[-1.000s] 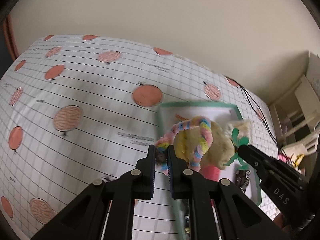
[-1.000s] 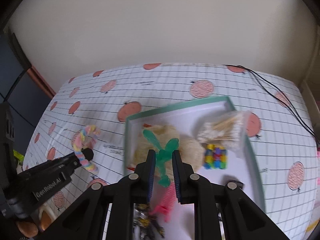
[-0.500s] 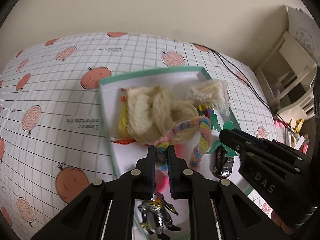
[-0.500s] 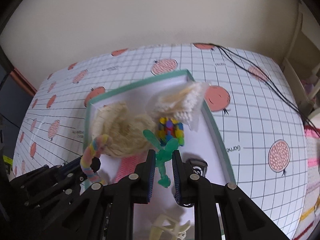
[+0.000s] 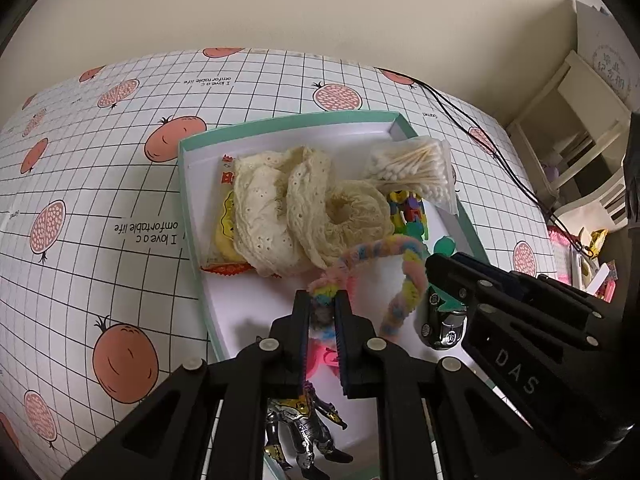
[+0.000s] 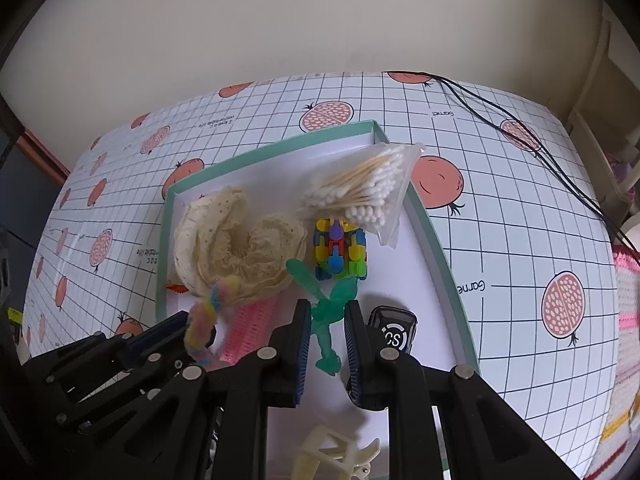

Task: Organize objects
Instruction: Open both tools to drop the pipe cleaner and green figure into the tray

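A green-rimmed white tray (image 5: 185, 184) (image 6: 437, 258) lies on the pomegranate-print tablecloth. My left gripper (image 5: 323, 305) is shut on a pastel fuzzy pipe-cleaner loop (image 5: 384, 248), held over the tray's near part. In the right wrist view that left gripper (image 6: 181, 322) shows at the lower left with the loop (image 6: 208, 312). My right gripper (image 6: 328, 314) is shut on a translucent green figure (image 6: 332, 304), which hangs over the tray's middle. The right gripper (image 5: 442, 272) reaches in from the right in the left wrist view.
The tray holds cream lace fabric (image 5: 280, 208), a bag of cotton swabs (image 6: 368, 192), a colourful block toy (image 6: 340, 250), a snack packet (image 5: 224, 224), a pink comb (image 6: 252, 320), a black gadget (image 6: 394, 330), a silver figure (image 5: 298, 428) and a cream hair claw (image 6: 336, 456). Black cables (image 6: 520, 128) cross the far right.
Both grippers have moved from beside the tray to over it, carrying the loop and the green figure. The tray's contents now sit closer and lower in both views.
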A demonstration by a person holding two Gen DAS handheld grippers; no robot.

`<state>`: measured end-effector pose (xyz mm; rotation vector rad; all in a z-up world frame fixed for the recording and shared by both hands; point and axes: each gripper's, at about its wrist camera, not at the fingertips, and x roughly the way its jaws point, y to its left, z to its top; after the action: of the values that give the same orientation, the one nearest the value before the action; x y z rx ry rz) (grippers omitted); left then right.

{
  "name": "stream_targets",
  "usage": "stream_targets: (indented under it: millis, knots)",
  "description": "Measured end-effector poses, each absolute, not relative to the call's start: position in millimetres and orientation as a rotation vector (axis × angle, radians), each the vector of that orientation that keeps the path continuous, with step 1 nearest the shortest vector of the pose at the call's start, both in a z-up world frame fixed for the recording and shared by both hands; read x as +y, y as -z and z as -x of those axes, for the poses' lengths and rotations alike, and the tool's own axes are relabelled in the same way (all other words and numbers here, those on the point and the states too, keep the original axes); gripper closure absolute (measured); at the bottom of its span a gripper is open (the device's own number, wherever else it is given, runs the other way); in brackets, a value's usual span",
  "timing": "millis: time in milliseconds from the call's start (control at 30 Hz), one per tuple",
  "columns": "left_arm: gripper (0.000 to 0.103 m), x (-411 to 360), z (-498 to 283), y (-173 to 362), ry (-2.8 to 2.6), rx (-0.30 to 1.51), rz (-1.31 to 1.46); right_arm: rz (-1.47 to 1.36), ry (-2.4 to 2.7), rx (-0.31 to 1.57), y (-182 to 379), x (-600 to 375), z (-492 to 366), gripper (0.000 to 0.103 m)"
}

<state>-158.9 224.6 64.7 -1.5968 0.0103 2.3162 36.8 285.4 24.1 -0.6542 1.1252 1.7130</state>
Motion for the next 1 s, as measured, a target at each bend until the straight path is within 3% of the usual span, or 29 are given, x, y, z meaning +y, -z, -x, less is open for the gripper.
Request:
stream_targets:
  millis: [67, 200, 1000]
  knots:
    - [0.088, 225, 160, -65, -2.313, 0.01, 1.595, 0.654, -1.713, 1.128, -24, 286, -37, 0.084]
    - [0.073, 223, 160, -67, -2.308, -0.01, 1.59, 0.655, -1.714, 1.123, -25, 286, -37, 0.083]
    - [0.073, 205, 163, -78, -2.376, -0.074, 1.535, 0.623, -1.743, 1.09, -35, 286, -37, 0.081]
